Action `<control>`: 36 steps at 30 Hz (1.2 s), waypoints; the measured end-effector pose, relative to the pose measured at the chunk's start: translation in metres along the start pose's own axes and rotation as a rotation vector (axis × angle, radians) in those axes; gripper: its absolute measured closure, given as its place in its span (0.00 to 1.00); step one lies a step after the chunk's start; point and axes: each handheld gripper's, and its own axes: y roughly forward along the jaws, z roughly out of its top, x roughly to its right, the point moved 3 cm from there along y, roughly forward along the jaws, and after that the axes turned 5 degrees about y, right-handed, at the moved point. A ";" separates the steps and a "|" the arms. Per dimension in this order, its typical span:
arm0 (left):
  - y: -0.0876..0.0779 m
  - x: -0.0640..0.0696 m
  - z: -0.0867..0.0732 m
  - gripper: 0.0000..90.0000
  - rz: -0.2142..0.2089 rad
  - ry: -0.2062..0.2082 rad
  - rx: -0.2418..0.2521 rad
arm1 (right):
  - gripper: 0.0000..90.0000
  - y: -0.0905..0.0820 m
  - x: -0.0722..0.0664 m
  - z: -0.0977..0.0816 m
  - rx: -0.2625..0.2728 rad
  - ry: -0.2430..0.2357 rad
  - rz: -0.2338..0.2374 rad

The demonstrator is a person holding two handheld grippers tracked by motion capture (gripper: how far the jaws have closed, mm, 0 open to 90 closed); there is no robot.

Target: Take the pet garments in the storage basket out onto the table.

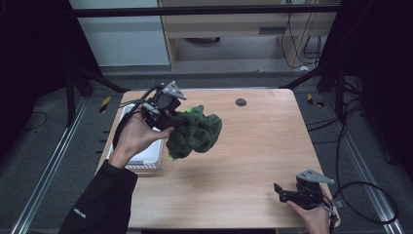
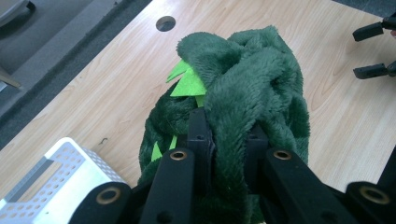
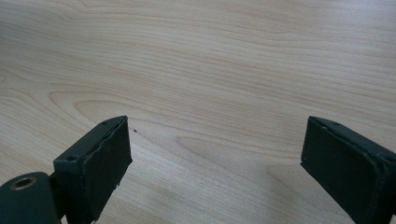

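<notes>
Black jaws of the left gripper [image 2: 227, 140] are squeezed tight on a fold of a fuzzy dark green plush toy [image 2: 243, 88]. It is soft and lumpy, with little bright green felt triangles [image 2: 187, 83] poking out. The toy hangs in the air above the light wooden table [image 1: 253, 146], just beside a white plastic basket with small holes [image 1: 146, 157]. What is inside the basket cannot be seen. Near the table's front right corner, the right gripper [image 1: 281, 192] sits low with its flat black jaws wide apart and nothing between them. A small round dark hole [image 1: 240, 102] sits at the far edge.
</notes>
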 end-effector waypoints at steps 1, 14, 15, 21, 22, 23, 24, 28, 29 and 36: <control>0.002 0.001 0.001 0.88 -0.002 0.002 -0.002 | 0.09 0.000 0.000 0.000 0.001 0.000 0.000; 0.034 0.014 0.004 0.88 -0.048 0.032 -0.041 | 0.09 0.000 0.000 0.000 0.004 0.001 0.006; 0.037 0.015 0.004 0.88 -0.054 0.034 -0.048 | 0.09 0.000 0.000 0.000 0.004 0.001 0.007; 0.053 0.020 0.004 0.88 -0.080 0.040 -0.065 | 0.09 -0.001 -0.001 0.000 -0.001 0.004 0.008; 0.057 0.021 0.004 0.88 -0.085 0.045 -0.073 | 0.09 -0.001 -0.001 0.000 -0.001 0.005 0.008; 0.057 0.021 0.004 0.88 -0.085 0.045 -0.073 | 0.09 -0.001 -0.001 0.000 -0.001 0.005 0.008; 0.060 0.022 0.004 0.88 -0.088 0.039 -0.071 | 0.09 -0.001 -0.001 0.000 0.000 0.008 0.012; 0.071 0.025 0.003 0.87 -0.102 0.041 -0.071 | 0.09 -0.001 -0.001 0.000 0.000 0.008 0.013; 0.071 0.025 0.003 0.88 -0.102 0.041 -0.071 | 0.09 -0.001 -0.001 0.000 0.000 0.008 0.010; 0.092 0.032 0.000 0.87 -0.125 0.043 -0.090 | 0.09 -0.001 -0.001 0.000 0.000 0.008 0.012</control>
